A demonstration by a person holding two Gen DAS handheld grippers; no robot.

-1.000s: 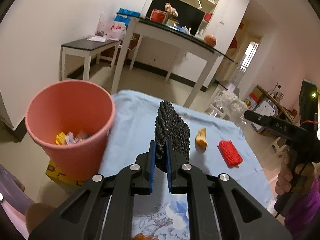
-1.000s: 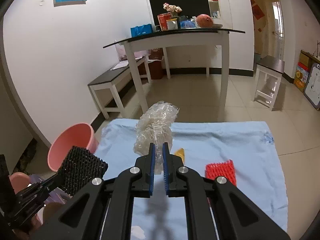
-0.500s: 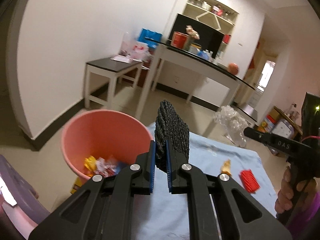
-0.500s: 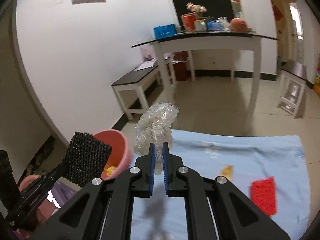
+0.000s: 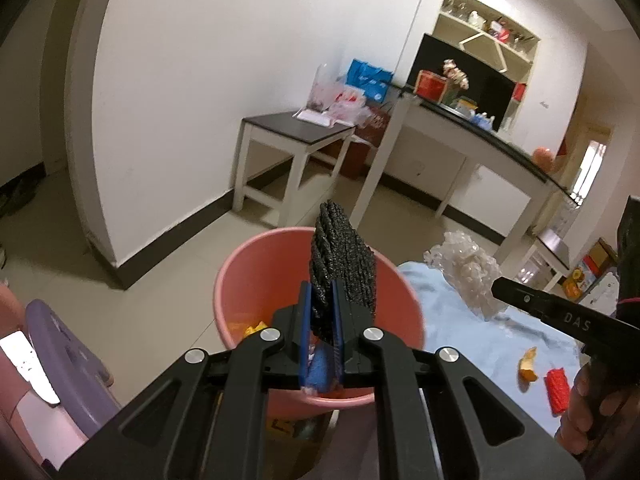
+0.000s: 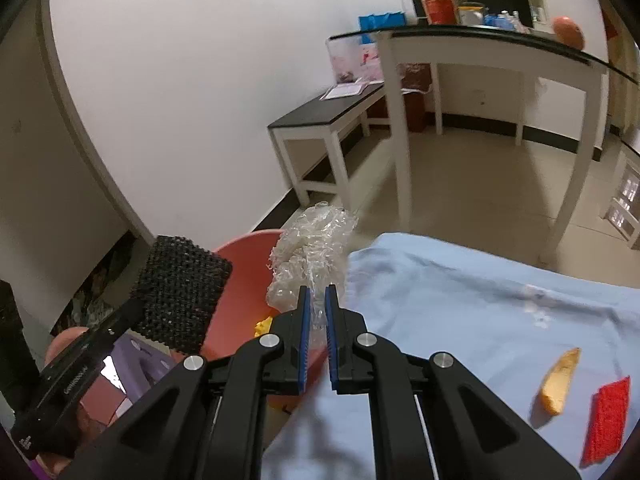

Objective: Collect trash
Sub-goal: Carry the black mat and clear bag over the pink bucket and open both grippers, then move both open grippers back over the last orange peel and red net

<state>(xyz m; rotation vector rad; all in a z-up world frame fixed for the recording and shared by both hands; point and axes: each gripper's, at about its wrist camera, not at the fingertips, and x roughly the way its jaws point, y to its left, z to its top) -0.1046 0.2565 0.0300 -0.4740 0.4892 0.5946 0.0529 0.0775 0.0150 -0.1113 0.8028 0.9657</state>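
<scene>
My left gripper (image 5: 321,300) is shut on a black foam net (image 5: 342,268) and holds it over the open pink bin (image 5: 248,280), which has wrappers in its bottom. The net also shows in the right wrist view (image 6: 180,292). My right gripper (image 6: 314,304) is shut on a crumpled clear plastic wrap (image 6: 312,244) and holds it at the bin's (image 6: 248,276) rim, beside the table's left end. The wrap shows in the left wrist view (image 5: 466,276) too. An orange peel (image 6: 560,380) and a red foam net (image 6: 606,416) lie on the blue tablecloth (image 6: 460,300).
A purple stool (image 5: 68,364) stands left of the bin. A low white bench (image 5: 292,156) and a tall white table (image 5: 460,140) with clutter stand along the far wall. Beige tiled floor lies between them and the bin.
Both grippers have swung left toward the bin with their loads. The black net now hangs over the bin's opening, and the plastic wrap has reached the bin's edge.
</scene>
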